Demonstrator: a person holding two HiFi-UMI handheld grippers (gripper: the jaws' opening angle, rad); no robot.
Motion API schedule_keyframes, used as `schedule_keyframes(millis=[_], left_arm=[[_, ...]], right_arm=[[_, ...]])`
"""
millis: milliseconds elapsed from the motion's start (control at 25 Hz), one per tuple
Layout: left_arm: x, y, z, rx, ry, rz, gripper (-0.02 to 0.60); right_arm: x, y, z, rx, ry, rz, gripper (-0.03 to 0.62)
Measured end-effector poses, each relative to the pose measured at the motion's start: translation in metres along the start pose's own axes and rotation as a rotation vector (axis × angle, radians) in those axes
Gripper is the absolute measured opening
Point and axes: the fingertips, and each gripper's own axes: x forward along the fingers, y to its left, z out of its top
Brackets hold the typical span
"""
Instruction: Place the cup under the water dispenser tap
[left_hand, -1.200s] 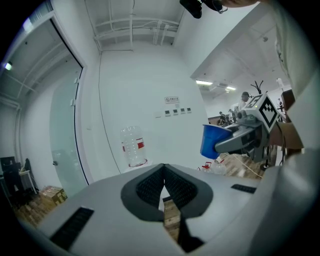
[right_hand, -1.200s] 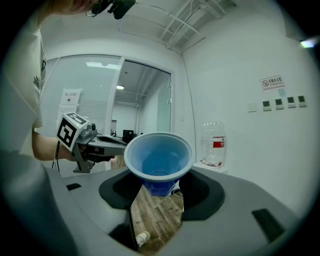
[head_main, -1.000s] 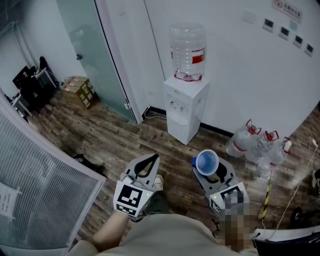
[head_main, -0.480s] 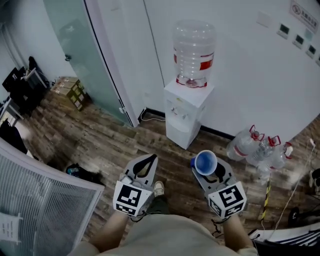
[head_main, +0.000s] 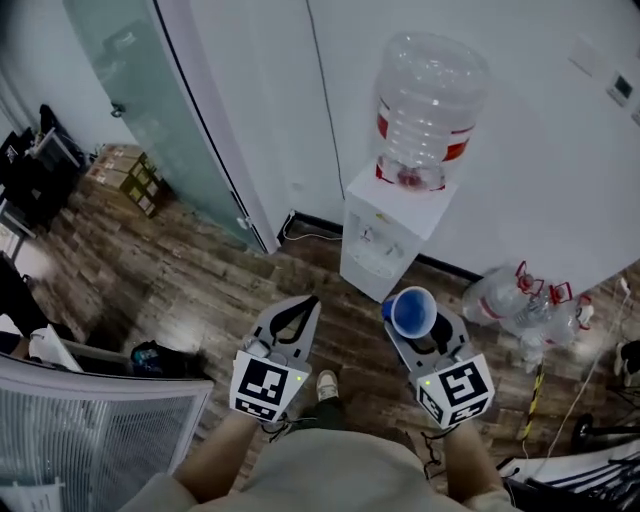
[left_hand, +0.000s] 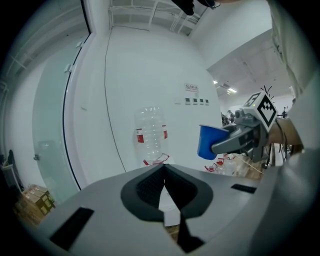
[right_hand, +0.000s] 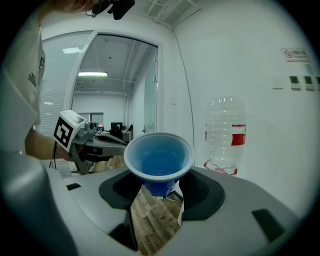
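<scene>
A blue cup (head_main: 413, 312) stands upright between the jaws of my right gripper (head_main: 414, 328), which is shut on its lower part; in the right gripper view the cup (right_hand: 159, 159) fills the middle, mouth up and empty. The white water dispenser (head_main: 385, 245) with a clear bottle (head_main: 430, 95) on top stands against the wall just ahead, its taps (head_main: 374, 236) facing me. The cup is in the air short of the dispenser. My left gripper (head_main: 307, 304) is held beside it on the left, jaws shut and empty, and the dispenser's bottle (left_hand: 151, 135) shows beyond its tips (left_hand: 164, 168).
A frosted glass door (head_main: 150, 110) and white frame stand left of the dispenser. Several water bottles (head_main: 525, 300) lie on the wood floor to its right, with cables near them. Cardboard boxes (head_main: 125, 172) and a dark bag (head_main: 160, 358) are at the left.
Both grippers and the head view have moved forward toward the dispenser, which now looks larger and closer. The cup stays in the right gripper's grip.
</scene>
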Motion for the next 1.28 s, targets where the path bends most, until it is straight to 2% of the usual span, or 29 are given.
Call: schedule_keyframes(millis=[120, 320, 680, 1000, 1280], left_arm=[[0.024, 0.027, -0.009, 0.021, 0.009, -0.022, 0.006], [0.06, 0.066, -0.024, -0.009, -0.005, -0.017, 0.006], [0.133, 0.098, -0.078, -0.1, 0.001, 0.037, 0.006], [0.193, 0.115, -0.154, -0.141, 0.063, 0.138, 0.006], [0.242, 0.108, -0.208, -0.183, 0.056, 0.131, 0.006]], right_arm=[[0.039, -0.012, 0.003, 0.015, -0.002, -0.007, 0.235], [0.098, -0.035, 0.0, -0.008, 0.02, -0.022, 0.236], [0.185, -0.074, -0.075, 0.075, 0.122, 0.012, 0.236], [0.256, -0.11, -0.163, 0.05, 0.212, 0.069, 0.236], [0.307, -0.133, -0.233, 0.089, 0.253, 0.046, 0.236]])
